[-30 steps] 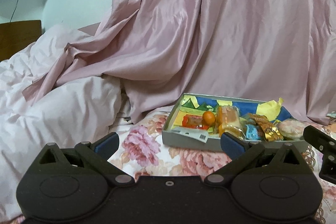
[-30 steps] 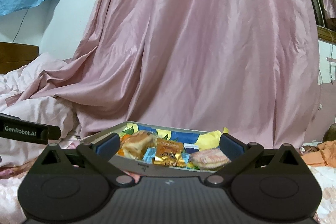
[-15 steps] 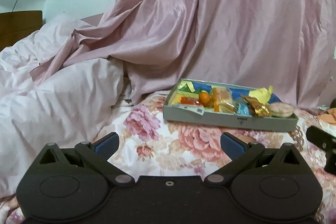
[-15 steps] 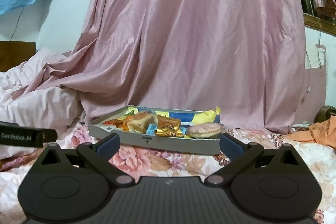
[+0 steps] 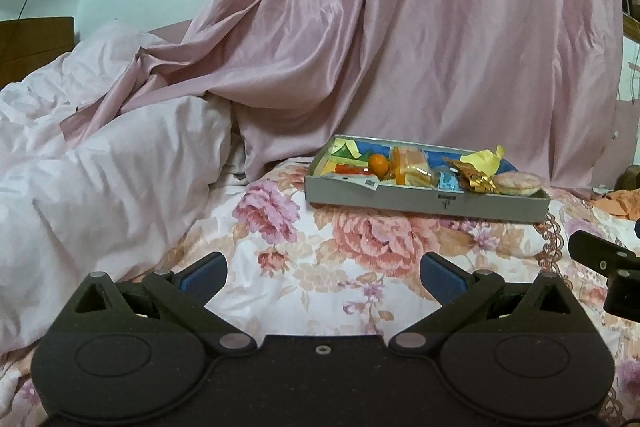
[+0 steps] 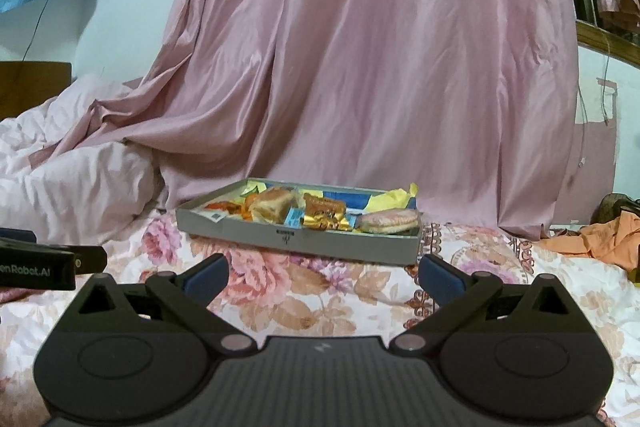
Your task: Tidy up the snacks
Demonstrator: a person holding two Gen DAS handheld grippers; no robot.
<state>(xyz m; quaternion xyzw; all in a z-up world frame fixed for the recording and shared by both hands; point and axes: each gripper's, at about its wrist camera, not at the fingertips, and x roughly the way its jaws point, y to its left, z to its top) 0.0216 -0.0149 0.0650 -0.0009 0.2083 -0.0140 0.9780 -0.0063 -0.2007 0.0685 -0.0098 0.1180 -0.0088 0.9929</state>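
Floral bedspread (image 5: 320,267) underlies both claws, left (image 5: 323,273) and right (image 6: 323,277), spread wide, empty.

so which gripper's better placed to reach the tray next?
Right, probably. The tray sits nearly centred ahead of the right gripper; from the left gripper it lies off to the right. Both are open, empty and well short of it.

Each claw, the left claw (image 5: 323,277) and the right claw (image 6: 323,279), is matte black plastic with two round discs, triangular cutouts, silver pivot screws and blue finger pads (image 5: 202,277), and the left one's side carries white "GenRobot.AI" lettering (image 6: 24,270).
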